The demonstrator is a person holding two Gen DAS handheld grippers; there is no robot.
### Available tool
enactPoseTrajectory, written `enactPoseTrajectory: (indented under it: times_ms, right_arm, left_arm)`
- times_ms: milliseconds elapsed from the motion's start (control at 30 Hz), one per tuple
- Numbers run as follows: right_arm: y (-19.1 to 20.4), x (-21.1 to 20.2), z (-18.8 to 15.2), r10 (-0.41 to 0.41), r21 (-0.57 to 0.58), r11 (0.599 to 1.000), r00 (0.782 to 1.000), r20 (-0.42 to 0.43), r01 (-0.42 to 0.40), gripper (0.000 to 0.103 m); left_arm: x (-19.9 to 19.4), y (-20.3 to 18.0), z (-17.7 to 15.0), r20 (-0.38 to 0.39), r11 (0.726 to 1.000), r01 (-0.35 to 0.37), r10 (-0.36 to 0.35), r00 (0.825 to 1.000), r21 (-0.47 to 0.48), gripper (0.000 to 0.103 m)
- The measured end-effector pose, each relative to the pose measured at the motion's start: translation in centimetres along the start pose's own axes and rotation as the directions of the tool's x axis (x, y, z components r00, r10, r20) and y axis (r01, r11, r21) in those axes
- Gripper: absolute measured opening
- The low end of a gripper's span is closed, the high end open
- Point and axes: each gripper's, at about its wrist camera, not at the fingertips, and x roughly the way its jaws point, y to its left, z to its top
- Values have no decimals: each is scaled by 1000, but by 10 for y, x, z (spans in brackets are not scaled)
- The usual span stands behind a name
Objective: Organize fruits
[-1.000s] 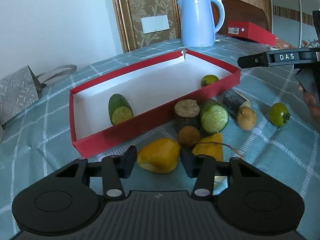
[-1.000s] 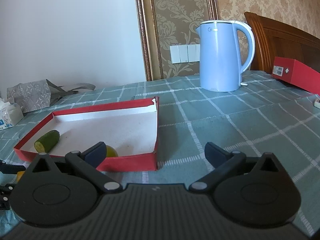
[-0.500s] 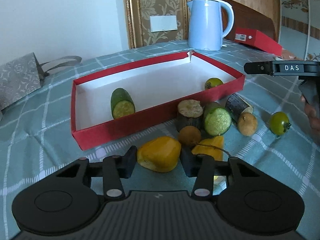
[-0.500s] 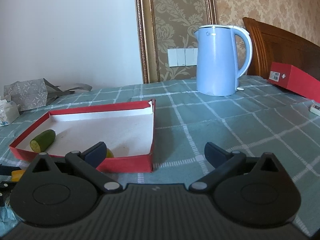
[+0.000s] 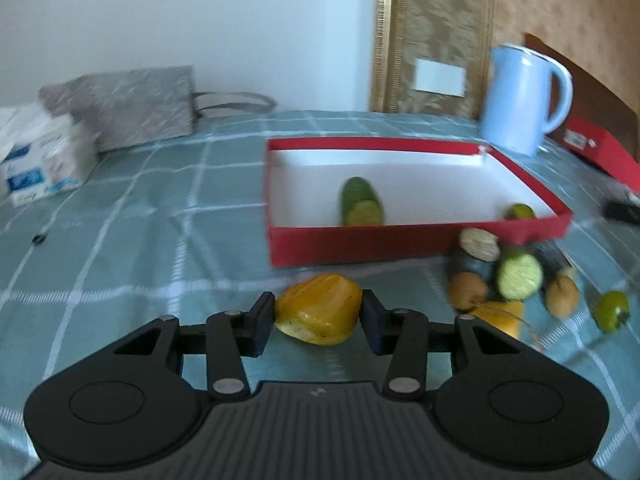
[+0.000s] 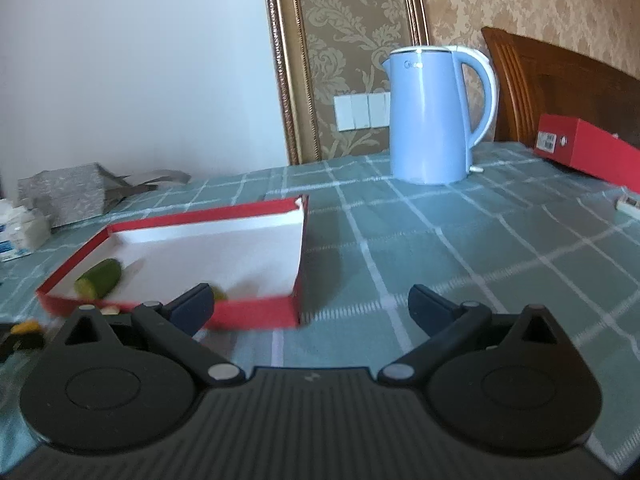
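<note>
Between the pads of the left hand-held gripper (image 5: 318,318) sits the yellow fruit piece (image 5: 318,314), clamped from both sides. Compared with a second ago the view has swung: the red tray (image 5: 420,240) now lies ahead and to the right, and the pile of remaining fruits (image 5: 516,280) is far right on the tabletop (image 5: 140,240). I judge the piece is being carried toward the tray, where a cucumber piece (image 5: 360,204) and a small green fruit (image 5: 519,211) already lie. The right hand-held gripper (image 6: 310,306) waits wide apart, holding nothing
</note>
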Motion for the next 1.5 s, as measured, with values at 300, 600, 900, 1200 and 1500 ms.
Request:
enactPoseTrajectory:
  times_ms: [300, 600, 900, 1200, 1500]
  right_arm:
    - [11, -47, -31, 150, -121, 979, 983, -102, -162, 86]
    - [49, -21, -45, 169, -232, 948, 964, -206, -216, 40]
    - [39, -6, -32, 151, -165, 970, 972, -183, -181, 32]
    - [22, 23, 11, 81, -81, 993, 996, -48, -84, 32]
    - [36, 60, 22, 28, -129, 991, 999, -31, -32, 32]
  left_arm:
    - [-3, 1, -1, 3, 1000, 9, -9, 1000, -8, 44]
    - [-3, 0, -1, 3, 1000, 16, -16, 1000, -8, 45]
    - [-6, 3, 0, 22, 999, 18, -17, 1000, -27, 45]
    - [-9, 3, 1, 43, 999, 7, -5, 999, -34, 45]
    - [-16, 3, 8, 105, 998, -13, 20, 994, -67, 45]
